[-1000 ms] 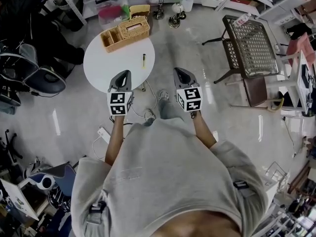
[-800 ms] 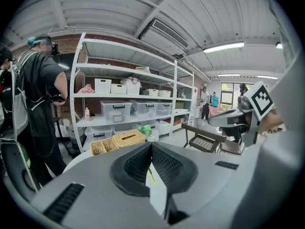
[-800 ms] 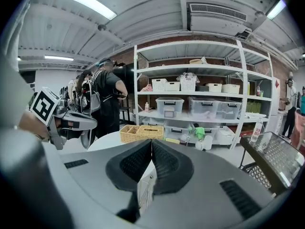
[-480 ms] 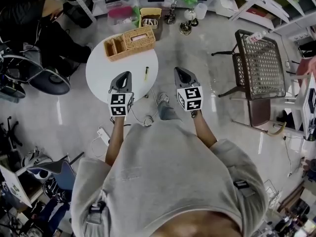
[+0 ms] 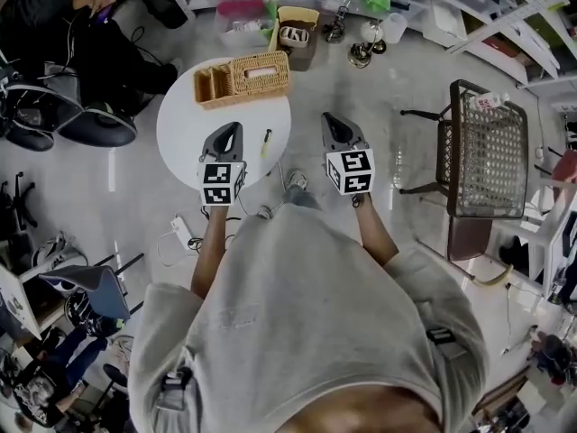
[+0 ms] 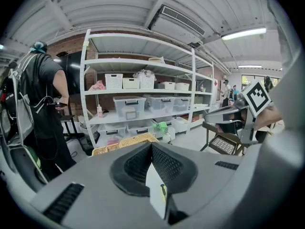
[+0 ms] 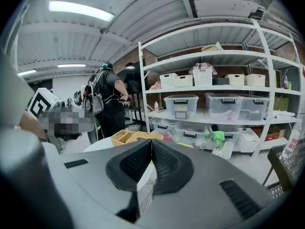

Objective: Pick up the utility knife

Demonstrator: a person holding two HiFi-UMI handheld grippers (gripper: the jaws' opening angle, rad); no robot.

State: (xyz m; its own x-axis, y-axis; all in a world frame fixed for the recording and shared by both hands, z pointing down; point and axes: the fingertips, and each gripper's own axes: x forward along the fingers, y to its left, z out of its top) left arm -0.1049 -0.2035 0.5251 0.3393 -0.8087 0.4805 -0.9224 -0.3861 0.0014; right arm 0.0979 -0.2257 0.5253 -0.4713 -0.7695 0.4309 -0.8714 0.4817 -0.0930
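Light grey short-sleeved T-shirt (image 5: 297,332), dark strap buckles (image 5: 178,379) at shoulders; left gripper (image 5: 233,128) and right gripper (image 5: 328,118) grey, black ribbed pads, black-and-white marker cubes.

The round table (image 5: 185,124) was topped in plain white. On the table, the utility knife (image 5: 266,142) was coloured yellow and black, and the basket (image 5: 243,78) was woven in tan wicker. At the table's near edge, the left gripper (image 5: 233,128) and the right gripper (image 5: 328,118) were finished in grey and patterned with black-and-white squares. Right of the table, the chair (image 5: 482,147) was covered in dark brown mesh.
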